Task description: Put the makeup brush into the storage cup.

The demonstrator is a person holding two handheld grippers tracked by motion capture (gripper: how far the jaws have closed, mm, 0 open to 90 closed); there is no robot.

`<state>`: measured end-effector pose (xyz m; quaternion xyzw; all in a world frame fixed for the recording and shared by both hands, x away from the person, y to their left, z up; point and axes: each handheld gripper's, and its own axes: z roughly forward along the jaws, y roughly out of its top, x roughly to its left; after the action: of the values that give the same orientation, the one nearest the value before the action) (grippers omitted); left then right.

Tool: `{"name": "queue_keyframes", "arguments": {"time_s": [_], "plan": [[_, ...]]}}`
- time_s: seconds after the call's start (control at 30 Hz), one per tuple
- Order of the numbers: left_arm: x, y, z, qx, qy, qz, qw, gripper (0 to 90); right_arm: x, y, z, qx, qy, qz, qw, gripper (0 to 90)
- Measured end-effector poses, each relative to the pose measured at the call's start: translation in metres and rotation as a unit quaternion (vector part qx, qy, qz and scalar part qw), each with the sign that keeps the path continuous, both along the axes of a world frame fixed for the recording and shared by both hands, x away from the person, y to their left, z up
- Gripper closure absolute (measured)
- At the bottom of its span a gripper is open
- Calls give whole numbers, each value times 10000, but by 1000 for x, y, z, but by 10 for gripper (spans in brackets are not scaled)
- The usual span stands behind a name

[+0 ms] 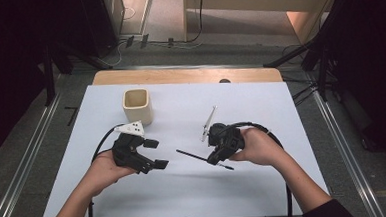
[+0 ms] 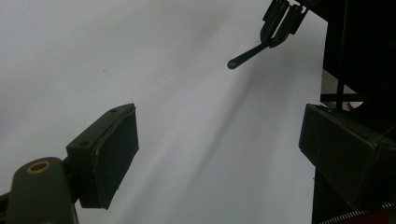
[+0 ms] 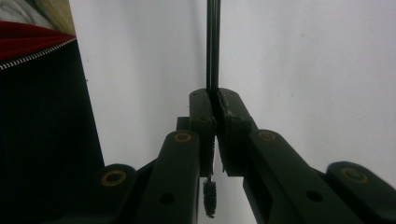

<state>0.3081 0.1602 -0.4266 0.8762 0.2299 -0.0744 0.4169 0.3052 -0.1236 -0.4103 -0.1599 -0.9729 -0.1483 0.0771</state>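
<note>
A thin black brush point(image 1: 188, 154) with a long stem and a small bristle tip is clamped crosswise in my right gripper point(image 1: 215, 159), which is shut on it just above the white table sheet. In the right gripper view the stem point(image 3: 213, 46) runs straight up from the closed jaws of that gripper point(image 3: 215, 100), and the bristle end point(image 3: 210, 198) hangs below them. My left gripper point(image 1: 156, 154) is open and holds nothing, a short way left of the stem's end. In the left gripper view its gripper point(image 2: 229, 154) has wide-apart pads point(image 2: 112, 154), and the brush point(image 2: 243, 58) is beyond them.
A cream square cup point(image 1: 137, 105) stands upright on the white sheet point(image 1: 185, 194) behind the left gripper. The sheet lies on a wooden table point(image 1: 184, 75). Dark stands and cables flank both sides.
</note>
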Motion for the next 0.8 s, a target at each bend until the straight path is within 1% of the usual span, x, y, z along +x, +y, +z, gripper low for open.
{"name": "queue_keyframes", "arguments": {"time_s": [0.03, 0.07, 0.13, 0.17, 0.2, 0.27, 0.3, 0.4, 0.43, 0.53, 0.57, 0.6, 0.67, 0.73, 0.77, 0.8], "plan": [[1, -1, 1, 1, 30, -18, 10000, 121, 0, 1, 1, -37, 14, 27, 10000, 872], [1, -3, 1, -1, 30, -43, 10000, 121, 1, 2, 1, -50, -60, 129, 9999, 872], [2, -6, 1, 51, 48, -67, 10000, 121, 0, 5, 1, -167, -96, 201, 9996, 872], [1, -7, 1, 70, 23, -68, 9999, 121, 0, 7, 2, -208, -75, 245, 9995, 872], [1, -9, 2, 139, 14, -88, 9999, 121, -1, 9, 2, -307, -53, 264, 9992, 872], [1, -11, 2, 168, 44, -133, 9998, 121, 0, 12, 2, -383, -115, 433, 9983, 872], [1, -13, 1, 178, 67, -134, 9997, 121, 0, 13, 3, -459, -105, 464, 9978, 872], [0, -17, -1, 283, 111, -199, 9993, 121, 0, 18, 6, -548, -160, 534, 9969, 871], [0, -17, -1, 283, 111, -199, 9993, 121, 0, 20, 6, -547, -184, 574, 9967, 871], [0, -22, -2, 301, 122, -252, 9992, 121, -1, 25, 8, -648, -307, 771, 9944, 871], [0, -22, -2, 301, 122, -252, 9992, 121, -1, 27, 9, -704, -332, 792, 9938, 870], [-1, -24, -2, 312, 155, -278, 9990, 121, -1, 29, 9, -726, -344, 829, 9933, 870], [-1, -25, -2, 313, 158, -276, 9990, 121, 0, 32, 8, -745, -345, 892, 9926, 870], [0, -26, -4, 365, 204, -282, 9987, 121, 0, 34, 7, -738, -339, 925, 9924, 871], [1, -26, -5, 373, 227, -295, 9986, 121, -1, 36, 7, -796, -349, 947, 9917, 870], [1, -27, -6, 370, 278, -282, 9985, 122, 0, 37, 7, -788, -360, 990, 9913, 871]]}}
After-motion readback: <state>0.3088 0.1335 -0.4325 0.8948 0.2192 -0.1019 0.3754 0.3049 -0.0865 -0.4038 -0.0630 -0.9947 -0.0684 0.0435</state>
